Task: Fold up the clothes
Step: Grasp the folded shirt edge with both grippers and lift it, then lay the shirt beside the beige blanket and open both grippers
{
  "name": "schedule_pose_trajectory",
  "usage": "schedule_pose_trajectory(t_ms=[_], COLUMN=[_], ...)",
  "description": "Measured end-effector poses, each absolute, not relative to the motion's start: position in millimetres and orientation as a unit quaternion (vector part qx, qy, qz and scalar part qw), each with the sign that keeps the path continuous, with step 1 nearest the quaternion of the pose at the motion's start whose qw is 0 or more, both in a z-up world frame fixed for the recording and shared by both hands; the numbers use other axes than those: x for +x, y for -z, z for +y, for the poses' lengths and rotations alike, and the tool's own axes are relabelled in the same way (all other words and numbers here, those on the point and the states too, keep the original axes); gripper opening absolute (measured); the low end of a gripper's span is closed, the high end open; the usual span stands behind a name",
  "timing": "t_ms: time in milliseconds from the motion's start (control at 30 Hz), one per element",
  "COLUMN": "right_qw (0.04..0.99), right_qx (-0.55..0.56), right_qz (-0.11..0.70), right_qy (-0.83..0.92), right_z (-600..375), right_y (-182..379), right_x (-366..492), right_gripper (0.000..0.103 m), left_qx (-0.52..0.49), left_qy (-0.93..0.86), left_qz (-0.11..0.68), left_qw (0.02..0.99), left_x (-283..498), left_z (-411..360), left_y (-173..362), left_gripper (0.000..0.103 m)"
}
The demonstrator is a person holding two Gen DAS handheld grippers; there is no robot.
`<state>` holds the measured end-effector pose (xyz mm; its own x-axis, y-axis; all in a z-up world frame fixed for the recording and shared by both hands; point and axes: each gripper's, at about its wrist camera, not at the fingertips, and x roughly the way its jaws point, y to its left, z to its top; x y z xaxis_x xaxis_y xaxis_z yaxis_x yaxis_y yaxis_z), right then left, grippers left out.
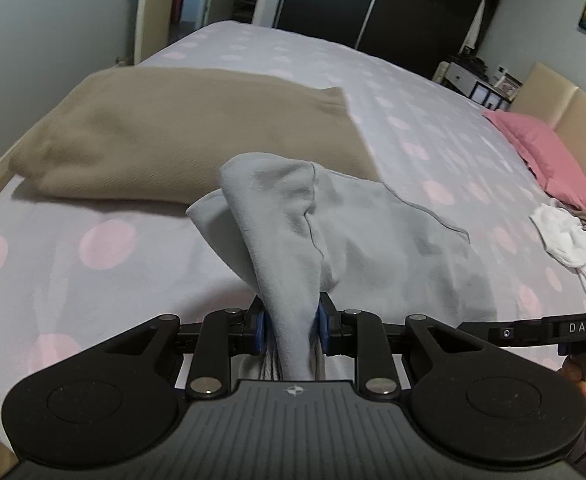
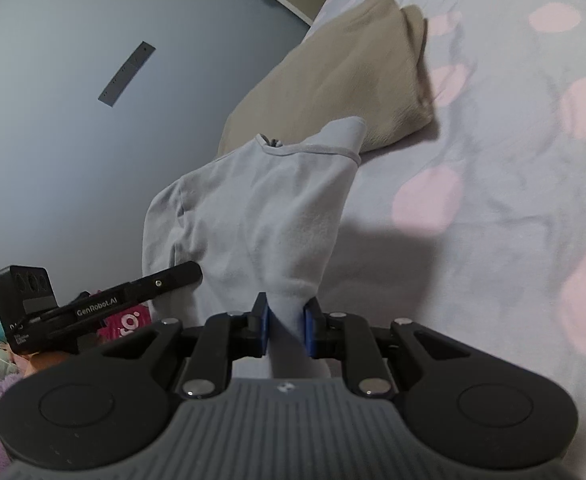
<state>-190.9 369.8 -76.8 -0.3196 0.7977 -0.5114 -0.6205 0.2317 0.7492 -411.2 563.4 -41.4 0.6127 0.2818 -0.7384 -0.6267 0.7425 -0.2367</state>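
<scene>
Both tongs, left [image 1: 291, 322] and right [image 2: 287, 326], were clamped on the grey shirt [image 1: 333, 224], which hung stretched between them just over the bed [image 1: 433, 140].

Your left gripper [image 1: 291, 326] points down and forward, its 2 blue pads [image 1: 259, 330] pinched on a bunch of grey cloth [image 1: 333, 224]. Your right gripper [image 2: 287, 330] is tilted to one side, its jaws likewise clamped on a fold of the cloth. In the left view, the fingers of your right hand [image 1: 583, 376] wrap the right gripper's handle at the frame's right edge.
</scene>
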Motion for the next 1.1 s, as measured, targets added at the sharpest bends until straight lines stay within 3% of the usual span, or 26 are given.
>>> schedule_pose_trajectory(t_ms=[733,867,1000,1067,1100], right_qw=[0.595,0.595,0.614,0.631,0.640], right_qx=[0.042,0.038,0.033,0.029,0.026], right_qz=[0.546,0.544,0.528,0.508,0.496], right_qy=[-0.588,-0.590,-0.586,-0.586,-0.586], right_z=[435.3,436.0,424.8,415.6,412.2], right_y=[149.1,149.8,139.3,130.8,125.7], right_x=[-181.4,-180.1,-173.6,-170.1,-169.1], right_gripper=[0.020,0.024,0.038,0.037,0.032], left_qx=[-0.236,-0.224,-0.207,-0.202,-0.202], left_qy=[-0.265,-0.280,-0.321,-0.342,-0.341], left_qz=[0.397,0.392,0.370,0.353,0.347], left_qw=[0.846,0.847,0.847,0.847,0.850], left_x=[-401.6,-406.4,-419.3,-428.2,-430.7], left_z=[626.8,622.5,613.6,606.5,602.7], left_y=[127.4,123.2,103.2,89.6,83.5], left_gripper=[0.024,0.035,0.038,0.036,0.035])
